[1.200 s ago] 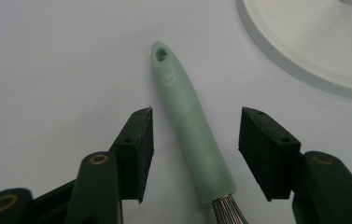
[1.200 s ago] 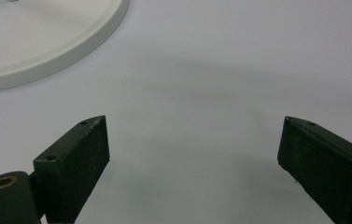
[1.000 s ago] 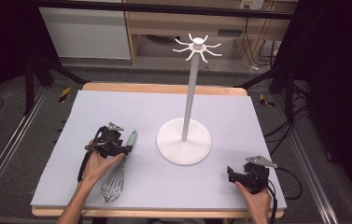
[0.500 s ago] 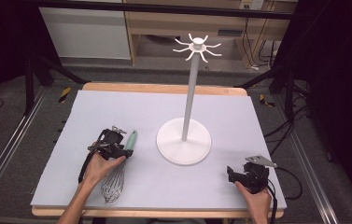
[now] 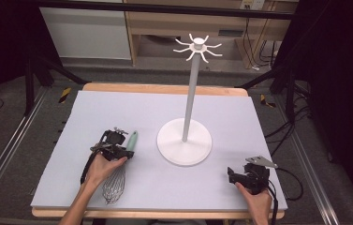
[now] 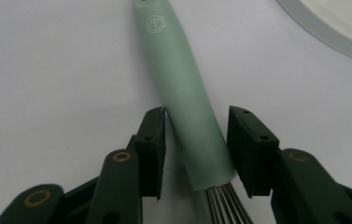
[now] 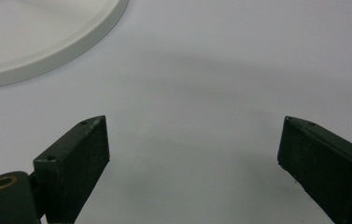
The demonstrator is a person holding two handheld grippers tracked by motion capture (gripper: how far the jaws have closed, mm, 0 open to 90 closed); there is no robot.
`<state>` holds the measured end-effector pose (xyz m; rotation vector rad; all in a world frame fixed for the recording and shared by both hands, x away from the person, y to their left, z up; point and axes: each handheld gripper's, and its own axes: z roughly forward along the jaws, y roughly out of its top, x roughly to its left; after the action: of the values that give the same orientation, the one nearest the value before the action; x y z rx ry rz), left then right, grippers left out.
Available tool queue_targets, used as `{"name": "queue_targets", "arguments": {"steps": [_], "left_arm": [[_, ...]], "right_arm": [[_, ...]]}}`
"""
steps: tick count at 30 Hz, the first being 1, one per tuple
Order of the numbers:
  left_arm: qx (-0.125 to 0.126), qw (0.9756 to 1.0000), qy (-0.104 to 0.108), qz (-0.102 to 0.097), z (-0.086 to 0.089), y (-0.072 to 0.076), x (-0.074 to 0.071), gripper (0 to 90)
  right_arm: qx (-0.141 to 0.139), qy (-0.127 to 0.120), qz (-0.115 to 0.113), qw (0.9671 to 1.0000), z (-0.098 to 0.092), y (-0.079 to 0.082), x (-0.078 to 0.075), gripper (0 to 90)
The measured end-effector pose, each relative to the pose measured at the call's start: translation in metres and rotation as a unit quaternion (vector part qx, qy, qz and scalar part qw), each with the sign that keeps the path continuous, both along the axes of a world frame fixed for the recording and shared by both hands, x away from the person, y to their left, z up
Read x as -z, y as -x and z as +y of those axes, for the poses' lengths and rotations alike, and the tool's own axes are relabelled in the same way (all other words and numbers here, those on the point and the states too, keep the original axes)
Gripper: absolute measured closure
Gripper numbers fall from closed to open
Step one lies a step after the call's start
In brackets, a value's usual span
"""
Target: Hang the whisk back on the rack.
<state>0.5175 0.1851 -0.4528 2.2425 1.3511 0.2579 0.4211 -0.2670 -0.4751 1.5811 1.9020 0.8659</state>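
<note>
whisk [image 5: 118, 176]: pale mint-green handle with a small embossed logo, steel wire balloon, lying on the grey mat [image 5: 94, 112] left of the white stand [image 5: 184, 140] | left gripper [image 6: 197, 144]: jaws just been closing around the handle's lower end, one pad touching, other a sliver off | right gripper [image 7: 192, 154]: wide open, nothing between, over bare mat near the stand's base

The whisk [image 5: 120, 171] lies on the table [image 5: 239, 112], left of the stand [image 5: 184, 145].

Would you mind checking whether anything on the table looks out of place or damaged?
Nothing stands out. The mint-handled wire whisk lies flat on the grey mat, and the white hook stand stands upright and intact.
</note>
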Motion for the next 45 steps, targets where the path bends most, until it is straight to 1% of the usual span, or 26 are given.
{"name": "queue_targets", "arguments": {"steps": [3,6,10,17,20,22,25,30,31,34,37,40,42,45], "left_arm": [[0.0,1.0,-0.001,0.009,-0.002,-0.001,0.001,57.1],[-0.005,0.9999,-0.002,0.012,-0.003,-0.002,0.002,57.8],[-0.013,0.9997,-0.003,0.021,-0.003,-0.003,0.001,59.0],[-0.029,0.9989,0.003,0.037,-0.001,-0.005,0.0,61.8],[-0.029,0.9986,0.001,0.044,-0.002,-0.005,-0.001,64.1],[-0.025,0.9986,-0.005,0.048,-0.002,-0.004,-0.002,65.8],[-0.018,0.9985,-0.007,0.052,-0.004,-0.003,-0.003,67.7],[-0.003,0.9986,-0.008,0.052,-0.008,-0.001,-0.005,68.5],[0.002,0.9986,-0.012,0.051,-0.009,0.0,-0.006,68.7],[0.004,0.9988,-0.015,0.045,-0.012,0.001,-0.006,68.8],[0.007,0.9988,-0.015,0.047,-0.011,0.002,-0.007,68.9],[0.01,0.9988,-0.01,0.046,-0.009,0.005,-0.01,68.9],[0.01,0.9989,-0.009,0.044,-0.008,0.006,-0.011,68.9],[0.014,0.9992,-0.01,0.035,-0.004,0.01,-0.017,68.9]], "right_arm": [[0.001,-0.001,0.001,1.0,0.0,0.0,0.0,9.5],[0.001,-0.001,0.002,1.0,0.0,0.0,0.0,9.5],[0.0,-0.001,0.003,1.0,0.0,0.0,0.0,9.4],[-0.002,0.0,0.007,1.0,0.002,-0.001,0.001,9.5],[-0.003,0.0,0.007,1.0,0.001,-0.001,0.001,9.4],[-0.003,0.001,0.008,1.0,0.001,-0.001,0.002,9.4],[-0.004,0.001,0.008,1.0,0.001,-0.001,0.002,9.5],[-0.004,0.0,0.009,1.0,0.001,-0.001,0.002,9.5],[-0.004,0.0,0.009,1.0,0.001,-0.001,0.002,9.4],[-0.004,-0.002,0.011,0.9999,0.001,-0.001,0.002,9.4],[-0.005,-0.002,0.011,0.9999,0.001,-0.001,0.002,9.4],[-0.005,-0.002,0.011,0.9999,0.001,-0.001,0.002,9.4],[-0.003,-0.004,0.012,0.9999,0.001,-0.001,0.002,9.5],[-0.005,-0.002,0.011,0.9999,0.001,-0.001,0.002,9.4]]}}
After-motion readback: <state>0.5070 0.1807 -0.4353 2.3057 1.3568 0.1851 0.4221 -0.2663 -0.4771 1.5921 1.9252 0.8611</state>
